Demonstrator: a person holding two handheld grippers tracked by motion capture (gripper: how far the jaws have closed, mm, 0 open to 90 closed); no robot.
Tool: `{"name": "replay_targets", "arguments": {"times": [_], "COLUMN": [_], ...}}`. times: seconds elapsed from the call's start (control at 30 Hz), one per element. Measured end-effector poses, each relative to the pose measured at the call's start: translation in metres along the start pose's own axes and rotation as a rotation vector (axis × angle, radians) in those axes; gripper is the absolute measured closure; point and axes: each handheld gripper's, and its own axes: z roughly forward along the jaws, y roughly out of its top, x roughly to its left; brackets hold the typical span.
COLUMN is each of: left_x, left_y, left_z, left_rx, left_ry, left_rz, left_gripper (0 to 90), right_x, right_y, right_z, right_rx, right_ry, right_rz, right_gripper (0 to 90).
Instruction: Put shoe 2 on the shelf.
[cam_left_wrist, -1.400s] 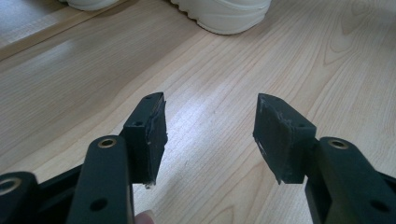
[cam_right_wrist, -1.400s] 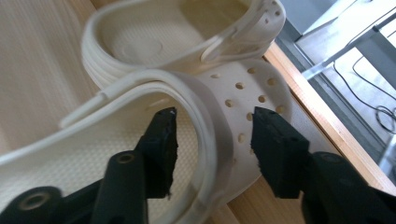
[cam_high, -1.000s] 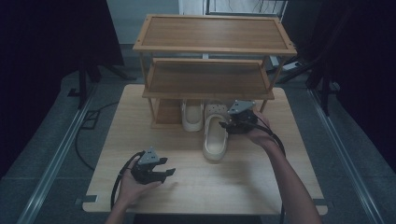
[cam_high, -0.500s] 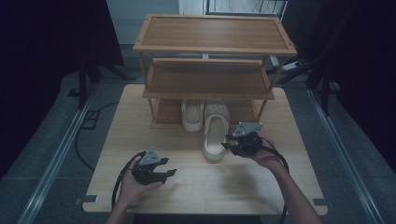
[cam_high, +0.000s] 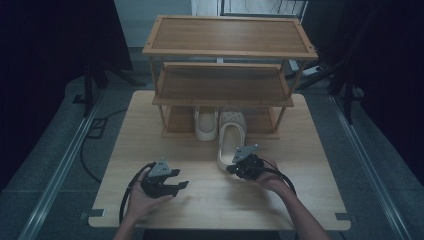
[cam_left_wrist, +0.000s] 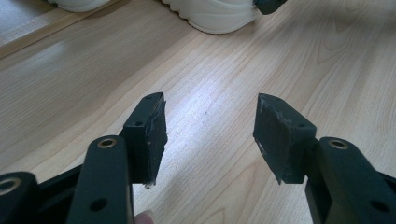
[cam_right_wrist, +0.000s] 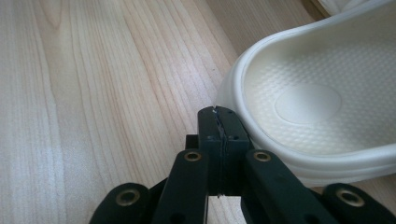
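Two cream clogs lie at the foot of a wooden rack (cam_high: 227, 52). One clog (cam_high: 205, 125) is tucked under the lowest shelf. The other clog (cam_high: 231, 142) (cam_right_wrist: 299, 102) (cam_left_wrist: 210, 11) sticks out onto the table, heel toward me. My right gripper (cam_high: 234, 168) (cam_right_wrist: 218, 113) is down at that heel, its jaws pressed together with nothing between them, just left of the heel rim. My left gripper (cam_high: 178, 186) (cam_left_wrist: 210, 121) rests on the table at the front left, jaws wide apart and empty.
The light wooden table (cam_high: 150, 130) has bare room to the left and right of the rack and along its front edge. The rack's two upper shelves (cam_high: 222, 85) carry nothing. A black cable (cam_high: 92, 150) loops off the table's left side.
My right gripper has drawn back from the rack toward me and dropped to the heel of the nearer clog. The left gripper has stayed put.
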Motion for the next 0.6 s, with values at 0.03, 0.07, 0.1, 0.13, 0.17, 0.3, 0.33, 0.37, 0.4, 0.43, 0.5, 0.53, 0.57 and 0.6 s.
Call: {"name": "replay_targets", "arguments": {"times": [0.03,0.07,0.1,0.13,0.17,0.3,0.33,0.37,0.4,0.43,0.5,0.53,0.57,0.6], "left_x": [0.0,0.0,0.0,0.0,0.0,0.0,0.0,0.0,0.0,0.001,0.001,0.001,0.001,0.002], "left_y": [0.0,0.0,0.0,0.0,0.0,0.0,0.0,0.0,0.0,0.0,-0.001,-0.001,-0.001,-0.001], "left_z": [0.0,0.0,0.0,0.0,0.0,0.0,0.001,0.001,0.0,0.001,0.0,0.0,0.0,0.0], "left_rx": [-0.001,-0.001,-0.002,-0.002,-0.002,0.002,0.002,0.001,0.001,0.001,0.001,0.001,0.001,0.0], "left_ry": [0.001,0.001,0.001,0.001,0.0,0.0,0.0,0.0,0.0,0.0,0.001,0.001,0.0,0.001], "left_rz": [-0.001,-0.001,-0.001,-0.001,-0.001,0.0,0.0,-0.001,-0.001,-0.001,-0.002,-0.003,-0.003,-0.004], "left_gripper": [44.4,44.4,44.4,44.4,44.4,44.4,44.4,44.4,44.4,44.4,44.4,44.4,44.4,44.4], "right_x": [-0.001,-0.003,-0.005,-0.008,-0.011,-0.021,-0.024,-0.028,-0.031,-0.035,-0.043,-0.047,-0.051,-0.054], "right_y": [0.0,0.0,-0.001,-0.001,-0.001,0.004,0.007,0.009,0.012,0.015,0.019,0.02,0.022,0.023], "right_z": [0.0,0.0,0.0,0.0,-0.001,-0.001,-0.002,-0.002,-0.002,-0.001,0.002,0.004,0.006,0.008], "right_rx": [0.005,0.005,0.002,-0.006,-0.012,-0.026,-0.035,-0.046,-0.047,-0.046,-0.042,-0.043,-0.041,-0.043], "right_ry": [-0.016,-0.027,-0.032,-0.034,-0.04,-0.08,-0.093,-0.099,-0.109,-0.125,-0.153,-0.154,-0.159,-0.164], "right_rz": [-0.004,0.002,0.015,0.024,0.035,0.056,0.061,0.068,0.075,0.071,0.083,0.09,0.095,0.102], "right_gripper": [90.0,90.0,90.0,90.0,90.0,90.0,90.0,90.0,90.0,90.0,90.0,90.0,90.0,90.0]}}
